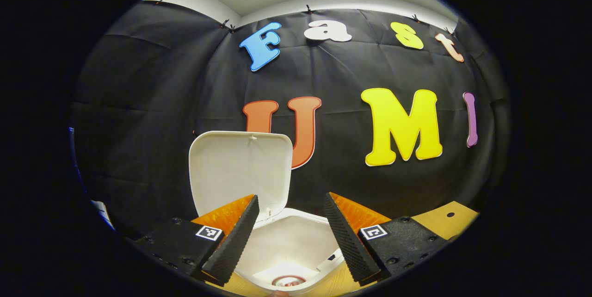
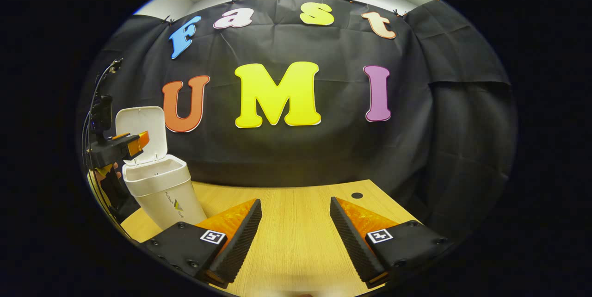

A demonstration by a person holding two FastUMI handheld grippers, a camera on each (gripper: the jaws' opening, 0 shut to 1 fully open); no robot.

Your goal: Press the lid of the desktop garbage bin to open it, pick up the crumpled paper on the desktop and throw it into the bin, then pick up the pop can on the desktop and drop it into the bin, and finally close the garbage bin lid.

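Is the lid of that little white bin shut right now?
No, the lid stands upright behind the open mouth of the bin in the right gripper view.

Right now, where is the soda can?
In the left gripper view the pop can lies at the bottom of the open garbage bin, straight below the open left gripper, with the raised lid standing behind it.

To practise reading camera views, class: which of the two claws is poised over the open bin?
The left claw: its fingers frame the open mouth of the bin from above, near the raised lid. The right claw hangs over the table, apart from the bin.
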